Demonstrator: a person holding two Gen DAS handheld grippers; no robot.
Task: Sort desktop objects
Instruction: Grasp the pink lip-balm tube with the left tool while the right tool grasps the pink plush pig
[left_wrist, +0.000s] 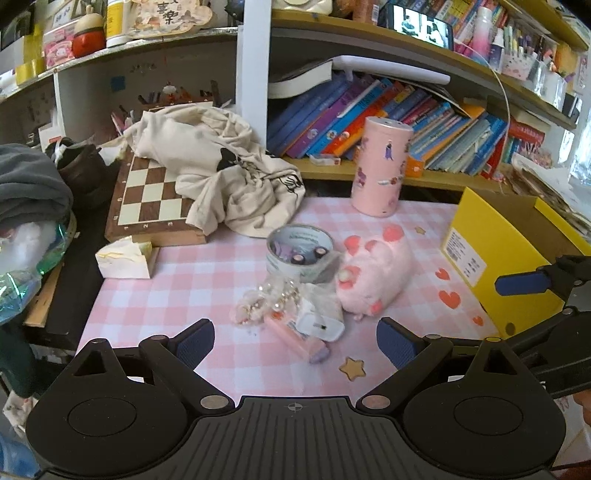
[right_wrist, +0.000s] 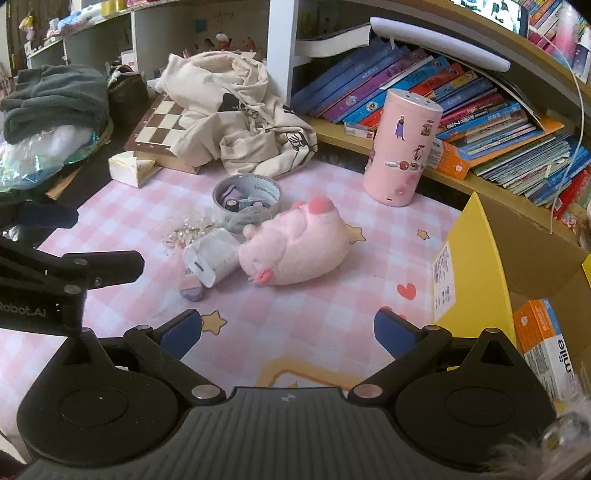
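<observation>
On the pink checked mat (left_wrist: 192, 280) lies a pink plush toy (left_wrist: 373, 277) (right_wrist: 295, 251). Left of it stands a roll of tape (left_wrist: 300, 249) (right_wrist: 246, 197) with small items inside. In front of the roll lie a pearl trinket pile (left_wrist: 266, 301) (right_wrist: 188, 229), a white charger (left_wrist: 319, 323) (right_wrist: 212, 260) and a pink stick with a purple cap (left_wrist: 301, 341) (right_wrist: 190, 288). A tall pink can (left_wrist: 380, 166) (right_wrist: 402, 147) stands behind. My left gripper (left_wrist: 295, 341) is open, hovering just before the charger. My right gripper (right_wrist: 288, 328) is open, nearer than the plush, holding nothing.
A yellow cardboard box (left_wrist: 495, 251) (right_wrist: 476, 266) stands at the right, with a small orange-and-white carton (right_wrist: 546, 343) inside. A chessboard (left_wrist: 147, 195) under a cream cloth (left_wrist: 229, 173), a tissue box (left_wrist: 123, 258) and a grey garment pile (right_wrist: 55, 99) sit at the left. Bookshelves (left_wrist: 406, 107) rise behind.
</observation>
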